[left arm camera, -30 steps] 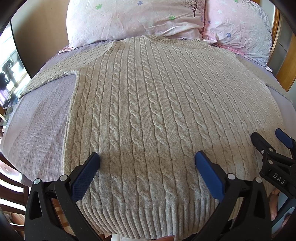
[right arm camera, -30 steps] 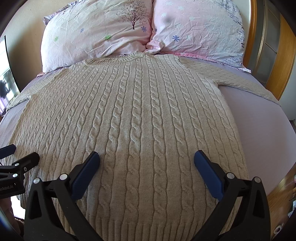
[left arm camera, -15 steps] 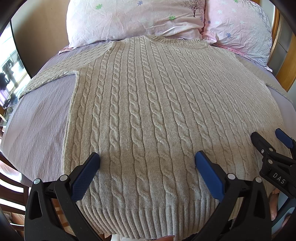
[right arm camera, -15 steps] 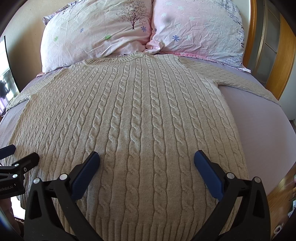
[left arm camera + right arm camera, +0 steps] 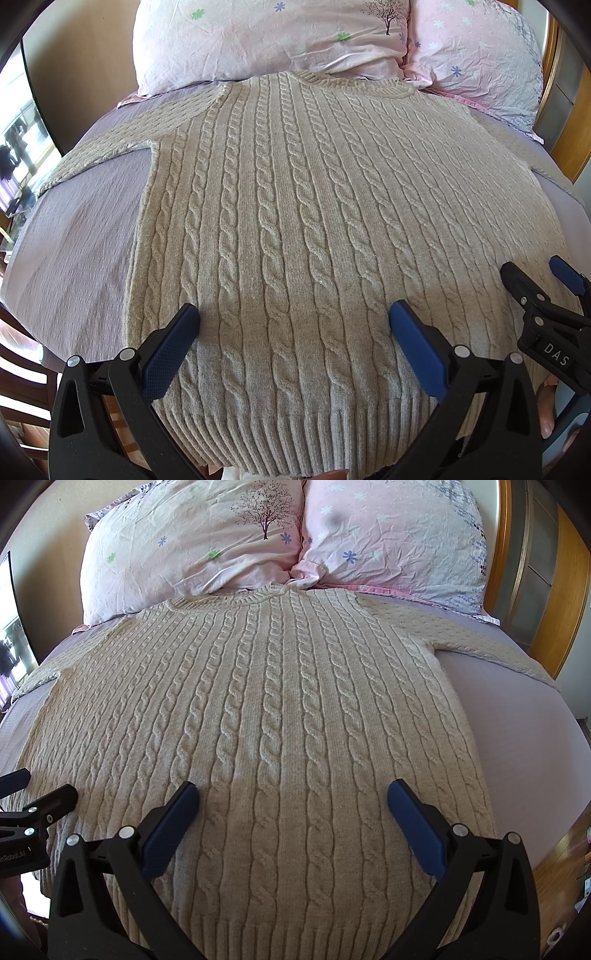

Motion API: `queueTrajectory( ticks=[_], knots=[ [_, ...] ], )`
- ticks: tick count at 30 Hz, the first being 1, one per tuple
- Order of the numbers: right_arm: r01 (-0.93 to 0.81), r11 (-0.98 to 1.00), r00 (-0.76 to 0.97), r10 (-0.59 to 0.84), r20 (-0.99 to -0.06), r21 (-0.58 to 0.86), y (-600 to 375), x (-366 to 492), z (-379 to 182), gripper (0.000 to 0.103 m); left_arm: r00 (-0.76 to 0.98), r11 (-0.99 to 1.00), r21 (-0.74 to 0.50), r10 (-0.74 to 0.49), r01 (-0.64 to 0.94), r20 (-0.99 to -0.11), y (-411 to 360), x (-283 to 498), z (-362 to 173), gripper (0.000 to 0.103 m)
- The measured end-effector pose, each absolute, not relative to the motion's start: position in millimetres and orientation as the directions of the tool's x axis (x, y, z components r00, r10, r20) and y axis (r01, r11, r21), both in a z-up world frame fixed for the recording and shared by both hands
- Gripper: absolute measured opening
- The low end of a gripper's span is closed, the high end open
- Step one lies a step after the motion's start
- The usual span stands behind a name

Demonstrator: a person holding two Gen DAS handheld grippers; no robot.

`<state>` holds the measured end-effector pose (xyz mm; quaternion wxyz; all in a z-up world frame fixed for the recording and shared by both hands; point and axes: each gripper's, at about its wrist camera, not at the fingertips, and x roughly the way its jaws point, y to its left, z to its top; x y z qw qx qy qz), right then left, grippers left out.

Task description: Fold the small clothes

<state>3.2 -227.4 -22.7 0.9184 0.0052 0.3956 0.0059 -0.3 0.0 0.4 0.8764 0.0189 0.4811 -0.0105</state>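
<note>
**Desk:** What does the frame show?

**Photographer:** A beige cable-knit sweater lies face up and flat on a bed with a lilac sheet, its neck toward two pink floral pillows at the headboard. Both sleeves are spread out to the sides: the left sleeve angles off toward the bed's edge, the right sleeve does the same on the other side.

**Desk:** And the tongs?

**Photographer:** Two pairs, one in each hand, both poised over the ribbed hem at the near edge. The left gripper has its jaws spread wide and nothing between them; the blue pads sit above the knit on either side of the central cables. The right gripper is likewise wide open and empty, over the right half of the body. Each shows at the edge of the other's view.

**Desk:** Which step is this?

**Photographer:** By my reading, the very start: the sweater is laid out and no fold has been made.

**Desk:** What does the next move call for?

**Photographer:** Probably a sleeve or a side brought in over the body. That means reaching out to a sleeve or a side edge, closing on the thick knit firmly enough to carry both layers, and lifting without dragging the rest askew.
</note>
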Motion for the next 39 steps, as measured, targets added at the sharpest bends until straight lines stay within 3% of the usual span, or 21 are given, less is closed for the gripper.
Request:
queueTrajectory(
  ticks=[29,35,37,39],
  knots=[
    [-0.012,1.000,0.690,0.017,-0.724,0.012,-228.7,4.2,-21.6,0.101,0.542,0.999,0.024,0.000,0.037,-0.841,0.1,0.3,0.8,0.102],
    [-0.126,0.992,0.744,0.108,-0.660,0.020,-233.5,-4.9,-26.9,0.101,0.546,0.998,0.027,-0.003,0.048,-0.837,0.7,-2.0,3.1,0.102],
    [-0.170,0.981,0.741,0.188,-0.645,0.092,-252.0,-2.5,-17.4,0.100,0.549,0.998,0.027,-0.007,0.054,-0.836,0.3,-1.0,4.1,0.102],
    [-0.101,0.977,0.791,0.192,-0.582,0.186,-294.5,2.7,6.4,0.100,0.559,0.997,0.037,-0.007,0.067,-0.829,0.8,-1.5,6.6,0.102]
  ],
)
